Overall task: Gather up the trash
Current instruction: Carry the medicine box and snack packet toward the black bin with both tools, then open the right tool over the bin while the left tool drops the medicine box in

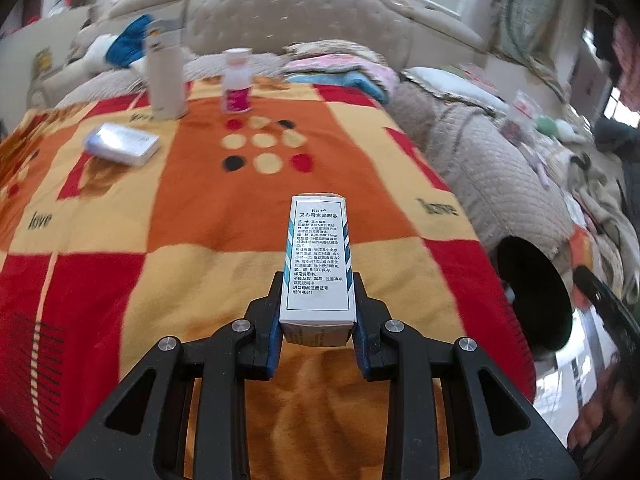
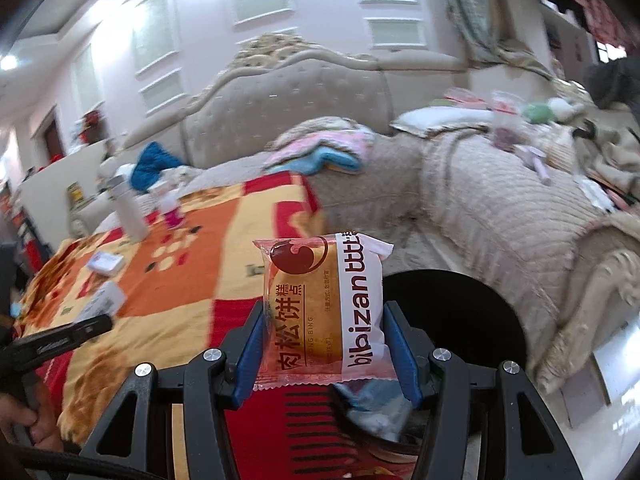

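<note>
Your count across both wrist views.

You have two grippers, the left gripper [image 1: 318, 312] and the right gripper [image 2: 324, 340], each with two blue-padded fingers [image 1: 275, 336]. You have one medicine carton [image 1: 318, 256] at centre frame and one snack packet [image 2: 324, 308] at centre of the right view. On the one patterned blanket [image 1: 180, 216] you can count one white tumbler [image 1: 166, 76], one small bottle [image 1: 237, 82] and one flat white box [image 1: 122, 144], all upper left. One black bin [image 1: 532, 292] sits at right.

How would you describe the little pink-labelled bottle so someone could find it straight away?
Look at the far end of the red and orange blanket, near the headboard. The small bottle stands upright right of the taller white flask; only it has a magenta label.
</note>
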Demonstrator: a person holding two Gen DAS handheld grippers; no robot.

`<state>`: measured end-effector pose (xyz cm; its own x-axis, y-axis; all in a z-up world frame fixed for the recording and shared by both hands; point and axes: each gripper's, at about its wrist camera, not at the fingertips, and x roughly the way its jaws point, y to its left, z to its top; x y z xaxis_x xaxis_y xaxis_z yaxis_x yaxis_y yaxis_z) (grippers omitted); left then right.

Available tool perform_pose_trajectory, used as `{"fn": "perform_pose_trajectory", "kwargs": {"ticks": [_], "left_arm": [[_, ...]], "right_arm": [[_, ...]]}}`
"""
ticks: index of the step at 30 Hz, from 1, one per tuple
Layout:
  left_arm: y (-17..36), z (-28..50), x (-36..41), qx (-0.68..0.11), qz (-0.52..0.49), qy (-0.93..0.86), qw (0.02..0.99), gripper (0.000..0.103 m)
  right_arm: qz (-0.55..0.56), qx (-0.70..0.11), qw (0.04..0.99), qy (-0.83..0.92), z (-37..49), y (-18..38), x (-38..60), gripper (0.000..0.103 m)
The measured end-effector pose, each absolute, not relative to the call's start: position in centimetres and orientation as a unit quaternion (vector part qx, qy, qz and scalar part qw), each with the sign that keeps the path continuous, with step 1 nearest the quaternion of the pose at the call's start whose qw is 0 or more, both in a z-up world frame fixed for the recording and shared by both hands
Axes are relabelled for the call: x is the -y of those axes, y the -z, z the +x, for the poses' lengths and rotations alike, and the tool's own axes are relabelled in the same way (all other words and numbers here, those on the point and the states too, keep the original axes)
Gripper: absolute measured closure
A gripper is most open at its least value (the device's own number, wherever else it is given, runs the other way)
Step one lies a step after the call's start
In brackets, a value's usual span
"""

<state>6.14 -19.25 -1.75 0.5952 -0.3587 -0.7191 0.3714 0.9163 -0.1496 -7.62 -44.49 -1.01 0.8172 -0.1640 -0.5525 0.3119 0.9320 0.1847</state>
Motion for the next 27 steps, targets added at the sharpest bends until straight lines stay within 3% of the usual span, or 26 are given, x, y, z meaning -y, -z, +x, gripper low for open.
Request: {"fn": "perform_pose_trajectory", "kwargs": {"ticks": [11,24,26,27], "left_arm": [[0.4,2.4,31.6,-0.341,0.086,0.446,0.823,0.076],[4.1,5.8,41.0,-0.405,0.077,0.475,0.777,0.075],[4.4,6.2,41.2,-0.419,0.072,0.486,0.763,0.068],[4.4,6.2,41.2,-0.419,0.074,0.488,0.762,0.056]], "right_arm": [[0.187,-0.300,0.907,0.227,-8.6,2.6,49.7,0.048],[0.215,-0.348,0.875,0.260,-8.5,5.1,52.1,0.047],[0.214,-0.347,0.873,0.268,-8.4,5.2,52.3,0.042],[0.213,-0.347,0.872,0.273,-8.2,5.2,52.3,0.040]]}}
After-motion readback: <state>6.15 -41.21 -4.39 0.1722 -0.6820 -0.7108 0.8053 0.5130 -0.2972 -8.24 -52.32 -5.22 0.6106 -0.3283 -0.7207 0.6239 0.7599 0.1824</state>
